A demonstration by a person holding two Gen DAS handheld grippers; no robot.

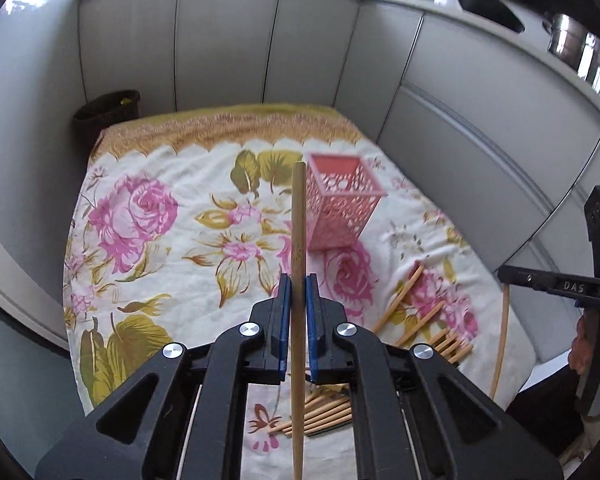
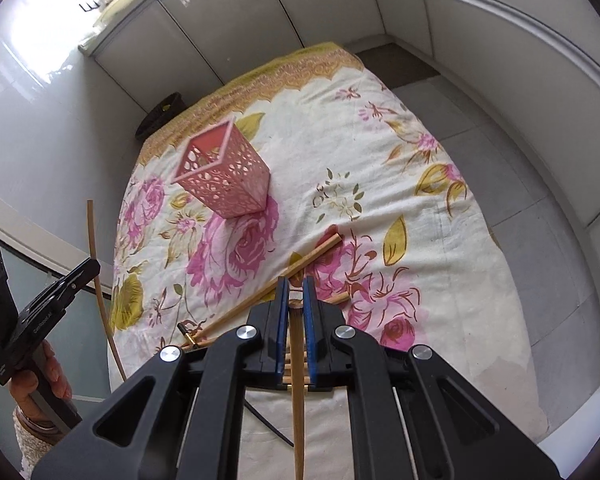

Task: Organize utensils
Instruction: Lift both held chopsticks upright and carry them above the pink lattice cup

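Observation:
A pink perforated square holder stands on the floral tablecloth; it also shows in the right wrist view. My left gripper is shut on a wooden chopstick that sticks up in front of the holder, above the table. My right gripper is shut on another wooden chopstick, whose end sits just between the blue pads. Several loose chopsticks lie on the cloth below; some also show in the right wrist view.
Grey cabinet fronts surround the table. A dark bin stands at the far left corner. Pots sit on the counter at upper right. A black cable lies near the table's front edge.

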